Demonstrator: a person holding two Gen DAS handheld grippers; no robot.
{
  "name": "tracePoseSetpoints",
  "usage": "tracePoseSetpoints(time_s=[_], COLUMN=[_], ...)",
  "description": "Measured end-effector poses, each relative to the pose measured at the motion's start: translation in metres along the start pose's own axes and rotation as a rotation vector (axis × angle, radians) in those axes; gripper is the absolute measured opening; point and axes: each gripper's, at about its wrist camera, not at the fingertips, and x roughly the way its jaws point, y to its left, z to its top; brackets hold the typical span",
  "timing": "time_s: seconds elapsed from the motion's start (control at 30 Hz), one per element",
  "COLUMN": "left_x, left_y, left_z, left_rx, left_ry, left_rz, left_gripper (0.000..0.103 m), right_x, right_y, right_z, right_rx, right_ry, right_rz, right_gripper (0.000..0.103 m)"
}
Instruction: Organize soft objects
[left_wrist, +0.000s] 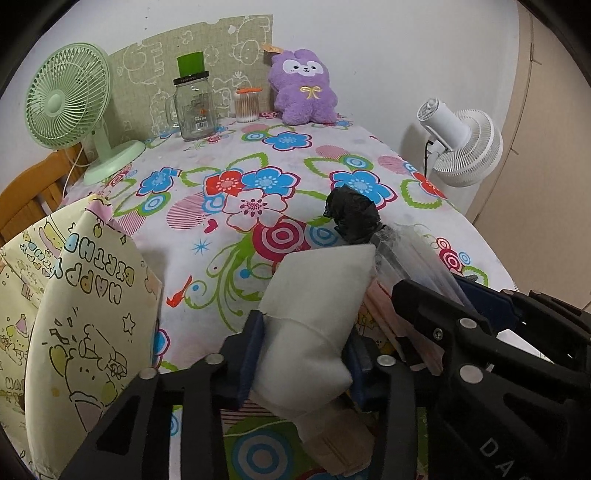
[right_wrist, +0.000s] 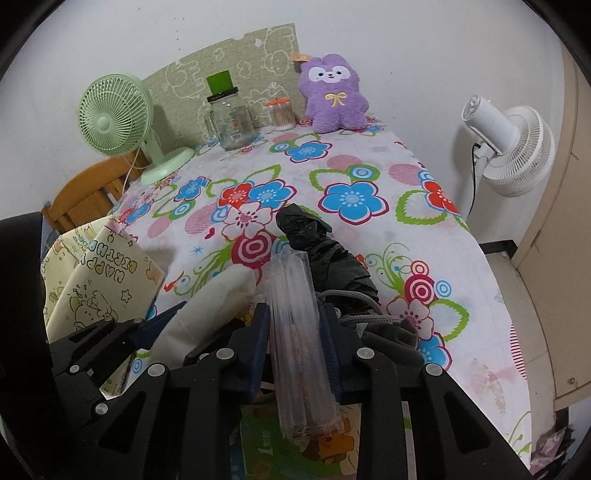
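Through your left wrist camera, your left gripper (left_wrist: 303, 354) is closed partway around a white soft pad (left_wrist: 314, 314), its blue pads (left_wrist: 251, 354) pressing the pad on both sides. The pad sits above the floral tablecloth (left_wrist: 221, 258), with the cream birthday gift bag (left_wrist: 85, 325) standing to its left. Just beyond it a crumpled black plastic bag (left_wrist: 352, 214) lies on the cloth, touching a clear plastic packet (left_wrist: 417, 258) that your right gripper (left_wrist: 461, 295) reaches in beside. At the back stand a purple plush toy (left_wrist: 303, 88), a glass jar (left_wrist: 192, 107) and a green desk fan (left_wrist: 68, 103).

Through your right wrist camera, your right gripper (right_wrist: 295, 350) is narrowed onto the clear plastic packet (right_wrist: 299, 332), which runs lengthwise between its blue pads (right_wrist: 258, 350) and is pinched by them. The black plastic bag (right_wrist: 317, 247) lies right behind it, and grey cord (right_wrist: 354, 302) lies to its right. Your left gripper (right_wrist: 147, 332) holds the white soft pad (right_wrist: 214, 302) to the left, near the gift bag (right_wrist: 107, 280).
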Motion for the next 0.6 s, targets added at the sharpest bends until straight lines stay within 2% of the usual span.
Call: tracePoseSetpoints(time_s=[0.13, 0.23, 0.6], left_x=[-0.002, -0.005, -0.031], left_y=[0.001, 0.002, -0.003], left_z=[0.001, 0.002, 0.006], left_rx=[-0.002, -0.002, 0.009], left_ry=[-0.002, -0.006, -0.064], left_rz=[0.0, -0.001, -0.012], left_gripper=[0.028, 0.025, 0.023], right_x=[-0.002, -0.005, -0.025], right_y=[0.001, 0.004, 0.014], right_z=[0.001, 0.002, 0.009], right_rx=[0.002, -0.003, -0.023], right_ry=[-0.005, -0.012, -0.059], right_rz=[-0.001, 0.002, 0.001], right_gripper=[0.031, 0.031, 0.029])
